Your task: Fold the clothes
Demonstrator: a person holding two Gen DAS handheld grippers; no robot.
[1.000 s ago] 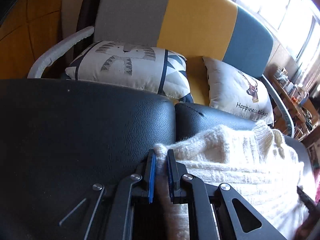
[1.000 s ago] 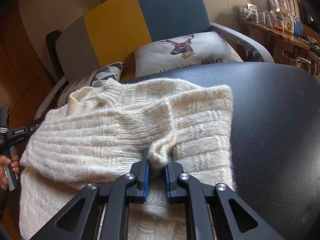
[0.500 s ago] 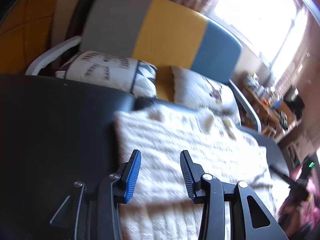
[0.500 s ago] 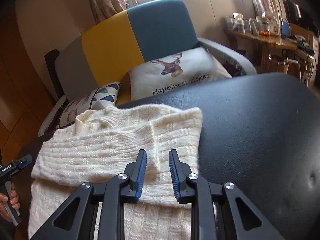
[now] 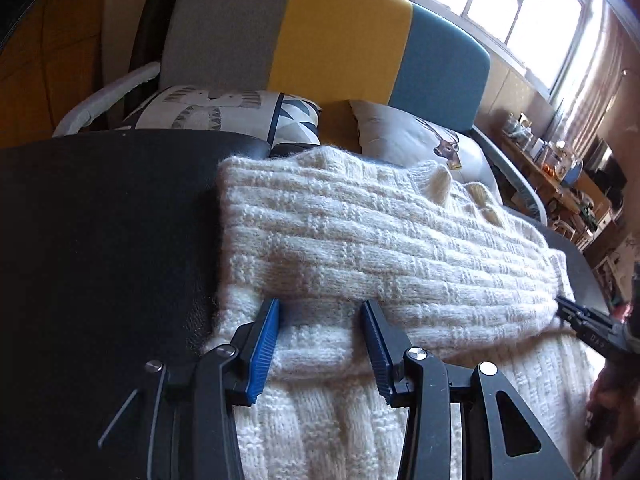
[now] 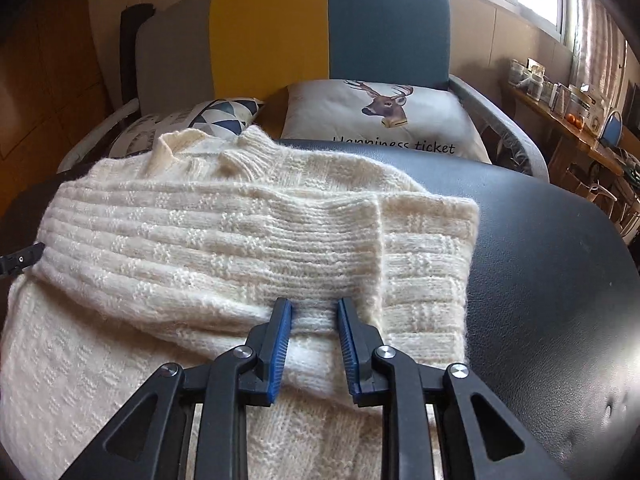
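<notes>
A cream knit sweater (image 5: 360, 240) lies on a black leather surface (image 5: 100, 220), with its sleeves folded across the body and the collar at the far side. It also shows in the right wrist view (image 6: 224, 240). My left gripper (image 5: 320, 312) is open and empty, just above the sweater's near left part. My right gripper (image 6: 314, 312) is open and empty, over the sleeve's cuff edge (image 6: 376, 248). The right gripper's tip (image 5: 580, 316) shows at the sweater's right edge in the left wrist view. The left gripper's tip (image 6: 20, 260) shows at the sweater's left edge.
Behind the black surface (image 6: 540, 260) stands a sofa (image 6: 320, 28) in grey, yellow and blue with a deer cushion (image 6: 384, 116) and a patterned cushion (image 5: 224, 112). A cluttered wooden shelf (image 6: 568, 108) runs along the right wall under windows.
Both grippers let go of the sweater folds they pinched one second ago and opened. Both drew back and rose, and the sleeves now lie flat across the body.
</notes>
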